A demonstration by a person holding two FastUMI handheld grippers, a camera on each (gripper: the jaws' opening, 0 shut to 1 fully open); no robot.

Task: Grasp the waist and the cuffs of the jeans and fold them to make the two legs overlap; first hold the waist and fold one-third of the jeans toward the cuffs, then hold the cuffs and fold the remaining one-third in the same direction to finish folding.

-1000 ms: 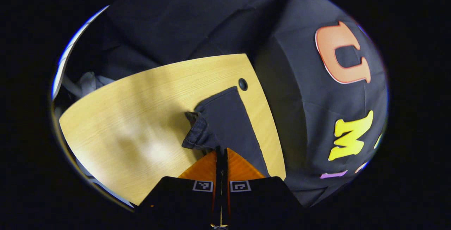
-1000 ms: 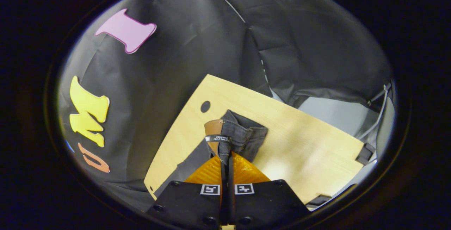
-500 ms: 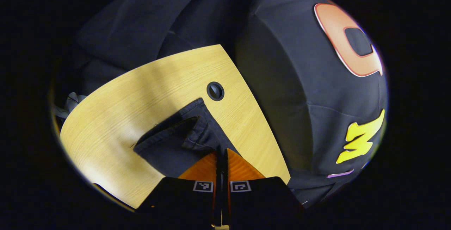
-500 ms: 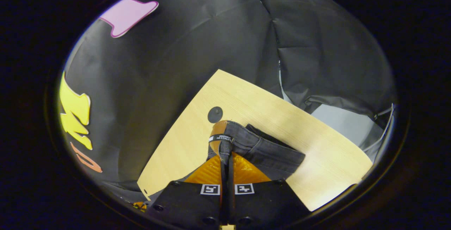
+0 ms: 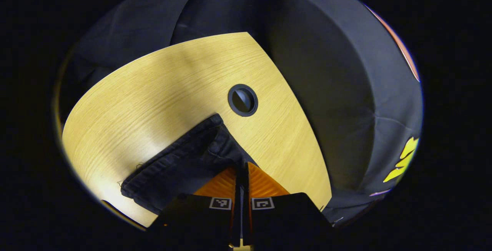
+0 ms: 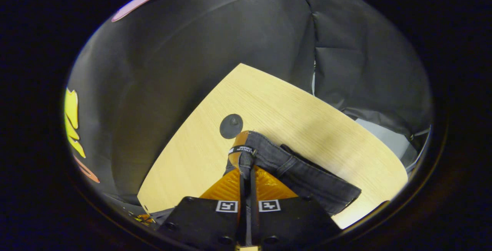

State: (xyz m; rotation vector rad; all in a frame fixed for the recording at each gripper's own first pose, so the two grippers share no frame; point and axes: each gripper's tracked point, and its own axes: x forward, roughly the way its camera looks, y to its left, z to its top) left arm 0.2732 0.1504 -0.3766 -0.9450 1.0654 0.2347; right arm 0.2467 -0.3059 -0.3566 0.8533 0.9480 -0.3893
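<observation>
left gripper [image 5: 241,165], jaws together, pinches the cuff end of the dark jeans [image 5: 180,164]; right gripper [image 6: 248,167], likewise clamped, pinches the waist end beside the tan waistband patch [image 6: 237,142]. both ends lie low over the wooden table [image 5: 153,85], close to the round cable hole [image 5: 242,100]. judged from these views, the lengthwise fold overlapping the two legs is under way or just landing; both one-third folds, waist then cuffs, remain
</observation>
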